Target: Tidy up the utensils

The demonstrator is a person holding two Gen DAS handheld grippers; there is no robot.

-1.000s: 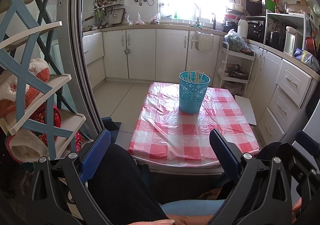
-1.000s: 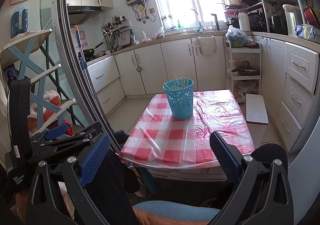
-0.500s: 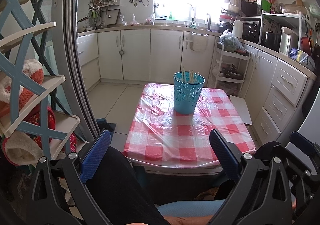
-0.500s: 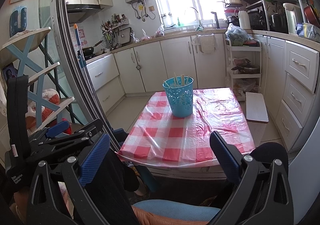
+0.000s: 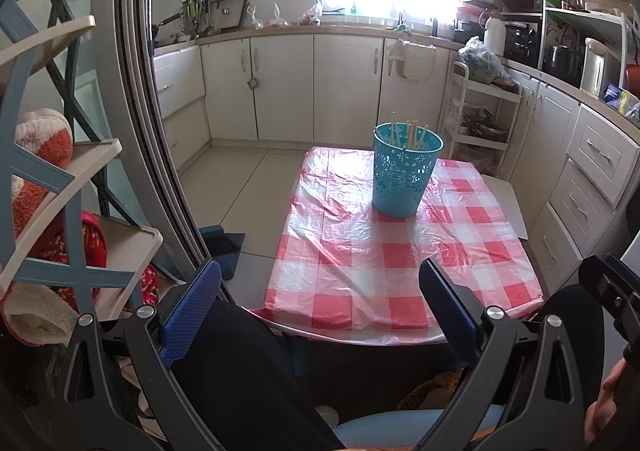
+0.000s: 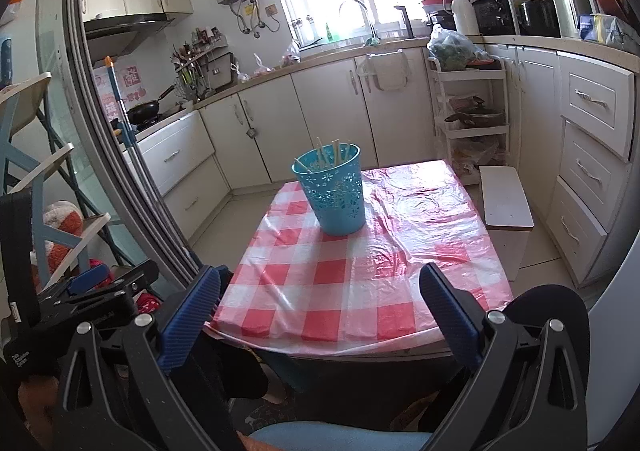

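Note:
A blue perforated basket (image 5: 405,171) stands upright on the far part of a low table with a red and white checked cloth (image 5: 360,275). Several pale chopsticks (image 5: 408,133) stand in it. It also shows in the right wrist view (image 6: 336,191) with the chopsticks (image 6: 332,155). My left gripper (image 5: 320,315) is open and empty, held back from the table's near edge above my lap. My right gripper (image 6: 320,315) is open and empty in the same place. The left gripper's body (image 6: 80,303) shows at the lower left of the right wrist view.
A sliding glass door frame (image 5: 160,155) and a shelf rack with slippers (image 5: 48,211) stand at the left. White cabinets (image 5: 280,87) line the back and right walls. A white trolley (image 6: 472,119) and a small white stool (image 6: 506,207) stand right of the table.
Both views have shifted a little: the table and basket sit slightly further right in the left wrist view and the right wrist view has tilted. Both grippers stay open and empty.

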